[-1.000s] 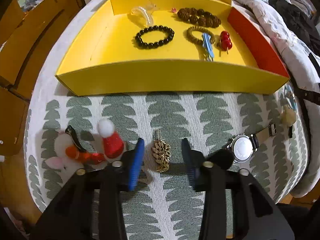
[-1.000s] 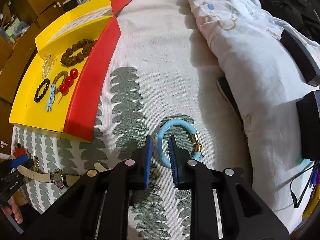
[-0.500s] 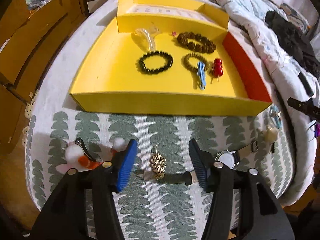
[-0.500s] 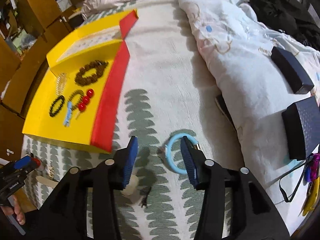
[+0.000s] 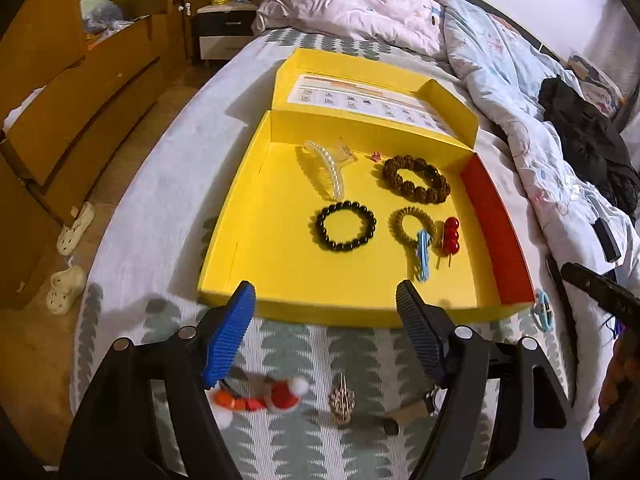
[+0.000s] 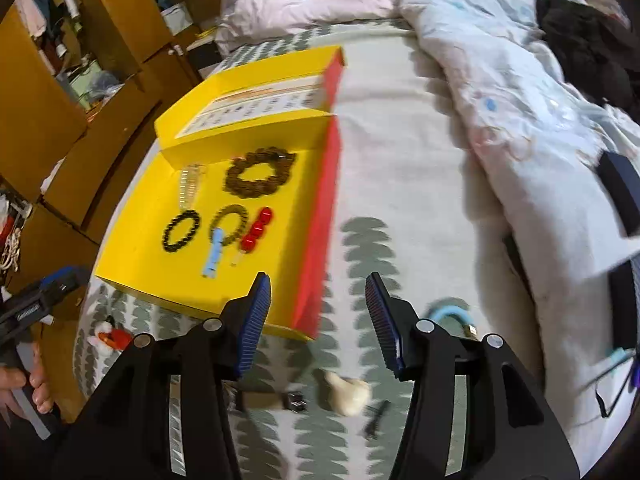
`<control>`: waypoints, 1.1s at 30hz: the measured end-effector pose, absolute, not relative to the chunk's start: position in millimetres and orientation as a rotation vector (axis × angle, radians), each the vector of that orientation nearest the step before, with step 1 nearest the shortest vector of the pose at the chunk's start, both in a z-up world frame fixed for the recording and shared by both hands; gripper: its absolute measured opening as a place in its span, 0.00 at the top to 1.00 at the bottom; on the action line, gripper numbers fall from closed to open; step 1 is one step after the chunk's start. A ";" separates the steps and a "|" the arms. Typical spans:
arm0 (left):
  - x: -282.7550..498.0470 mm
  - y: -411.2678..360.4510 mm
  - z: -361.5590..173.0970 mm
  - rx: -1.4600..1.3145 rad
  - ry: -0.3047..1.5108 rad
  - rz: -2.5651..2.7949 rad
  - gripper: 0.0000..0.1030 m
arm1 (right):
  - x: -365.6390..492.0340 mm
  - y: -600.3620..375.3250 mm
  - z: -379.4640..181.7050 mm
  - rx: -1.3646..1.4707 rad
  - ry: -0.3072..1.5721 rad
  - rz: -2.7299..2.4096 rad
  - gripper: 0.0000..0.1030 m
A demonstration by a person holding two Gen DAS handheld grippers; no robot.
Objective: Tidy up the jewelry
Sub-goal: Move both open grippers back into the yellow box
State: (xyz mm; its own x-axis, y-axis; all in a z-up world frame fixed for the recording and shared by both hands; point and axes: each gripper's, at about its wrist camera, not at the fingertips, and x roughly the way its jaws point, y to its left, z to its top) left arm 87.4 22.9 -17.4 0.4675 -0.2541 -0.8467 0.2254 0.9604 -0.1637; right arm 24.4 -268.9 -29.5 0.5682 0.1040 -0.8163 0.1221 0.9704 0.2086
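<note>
My left gripper [image 5: 324, 320] hangs above the bedspread, its jaws opening with nothing between them. Below it lie a gold chain [image 5: 341, 400], a red Santa hair tie [image 5: 282, 394] and a watch [image 5: 432, 398] half hidden by one finger. My right gripper [image 6: 318, 312] is also opening and holds nothing. The blue bangle [image 6: 450, 312] lies on the bed just behind its right finger. The open yellow box [image 5: 224, 264] holds a black bead bracelet [image 5: 346, 226], a brown bead bracelet [image 5: 416, 178], a pearl hair claw [image 5: 326, 164] and red beads [image 5: 450, 236].
A cream ornament [image 6: 348, 392] and a black clip [image 6: 376, 420] lie under the right gripper. A rumpled quilt [image 5: 520, 92] with dark clothes covers the bed's right side. Wooden cabinets [image 5: 80, 92] and small shoes [image 5: 66, 288] are on the left.
Both grippers have risen and drawn back while their jaws widened. The right one has let go of the blue bangle, which stays on the bed. The gold chain stays below the left one.
</note>
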 end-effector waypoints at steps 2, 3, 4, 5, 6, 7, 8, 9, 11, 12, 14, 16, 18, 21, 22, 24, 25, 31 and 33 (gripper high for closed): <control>95.6 23.6 -19.2 -0.033 1.039 -0.290 0.29 | 34.2 -256.8 -31.2 0.254 0.975 0.021 0.49; 101.2 22.8 -22.9 -0.030 1.046 -0.283 0.28 | 37.9 -251.4 -32.5 0.251 0.979 0.034 0.48; 106.0 22.3 -27.1 -0.030 1.061 -0.281 0.28 | 42.0 -245.8 -34.0 0.247 0.981 0.047 0.48; 111.4 21.5 -32.4 -0.038 1.075 -0.285 0.28 | 47.1 -239.3 -36.2 0.244 0.981 0.063 0.49; 115.9 21.2 -37.6 -0.045 1.086 -0.288 0.28 | 51.9 -234.9 -38.6 0.240 0.986 0.073 0.49; 120.5 21.4 -42.6 -0.046 1.101 -0.282 0.28 | 57.8 -229.0 -42.2 0.231 0.999 0.080 0.49; 124.5 20.4 -46.7 -0.045 1.117 -0.274 0.28 | 63.9 -222.6 -45.3 0.218 1.008 0.085 0.49; 130.1 18.5 -51.2 -0.048 1.133 -0.272 0.28 | 67.8 -218.7 -47.0 0.210 1.011 0.092 0.49; 136.9 16.3 -55.0 -0.054 1.149 -0.265 0.28 | 78.3 -208.5 -52.4 0.200 1.024 0.108 0.49; 140.2 14.1 -55.9 -0.058 1.152 -0.265 0.28 | 81.5 -206.8 -54.4 0.200 1.028 0.116 0.48; 144.6 9.6 -56.8 -0.052 1.155 -0.270 0.28 | 92.0 -201.8 -61.0 0.195 1.045 0.116 0.49; 151.7 5.4 -62.0 -0.044 1.164 -0.264 0.28 | 99.0 -201.3 -65.9 0.202 1.056 0.109 0.49; 158.1 3.7 -69.1 -0.040 1.185 -0.254 0.28 | 106.5 -199.5 -71.0 0.211 1.068 0.112 0.49; 167.2 3.1 -80.8 -0.038 1.216 -0.235 0.28 | 116.4 -194.1 -76.8 0.197 1.068 0.110 0.49; 169.9 2.7 -84.1 -0.034 1.224 -0.230 0.28 | 118.9 -193.3 -78.7 0.190 1.072 0.101 0.49; 174.2 3.0 -88.9 -0.038 1.238 -0.223 0.28 | 123.1 -192.8 -83.3 0.182 1.077 0.083 0.49; 175.1 3.1 -90.0 -0.041 1.241 -0.222 0.28 | 125.6 -193.5 -85.4 0.184 1.080 0.076 0.49; 183.6 1.7 -95.7 -0.051 1.261 -0.213 0.28 | 134.9 -200.9 -96.2 0.194 1.092 0.034 0.52; 185.7 0.7 -98.6 -0.048 1.270 -0.208 0.28 | 137.2 -201.9 -99.5 0.191 1.098 0.023 0.55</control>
